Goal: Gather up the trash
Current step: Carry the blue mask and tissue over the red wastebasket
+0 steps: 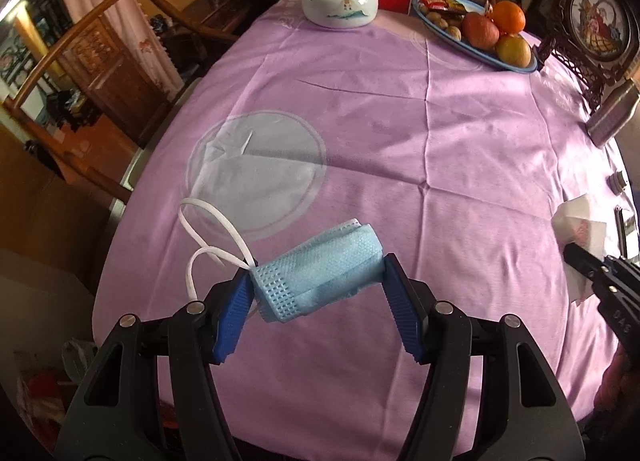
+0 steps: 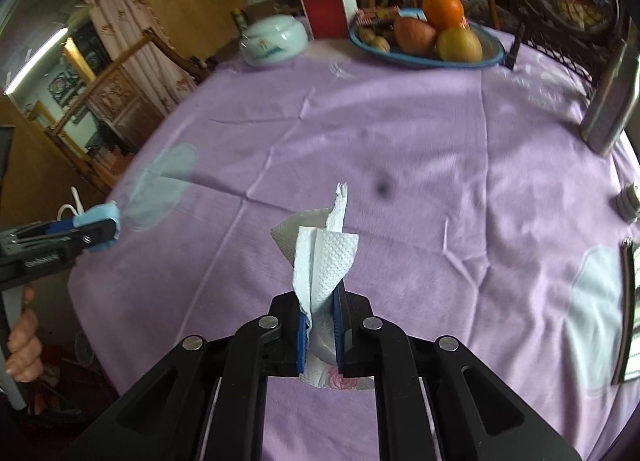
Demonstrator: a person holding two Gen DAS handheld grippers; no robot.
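- the left gripper (image 1: 318,285) is seen at a middling width, its blue pads pressed on the two ends of a folded blue face mask (image 1: 320,269), which is held clear of the purple tablecloth (image 1: 440,149).
- the mask's long axis is laid across the jaws, running from about 8 o'clock to 2 o'clock in the left wrist view; its white ear loops (image 1: 212,237) are left dangling toward 9 o'clock.
- the right gripper (image 2: 323,325) is closed down narrow on a crumpled white paper tissue (image 2: 326,261), whose long axis stands up out of the jaws toward 12 o'clock, a torn tip at the top.
- both pieces of trash are therefore already held, one in each gripper, and no other loose trash can be made out on the cloth.
- in the right wrist view the left gripper and its mask are found at 9 o'clock; in the left wrist view the tissue is found at 3 o'clock.
- no bin is shown in either view, so its direction cannot be told; the coming carry is judged to turn on that.
- the fruit plate (image 1: 516,67) and the white lidded jar (image 1: 340,1) are placed far off at 12 to 1 o'clock, well apart from both grippers.
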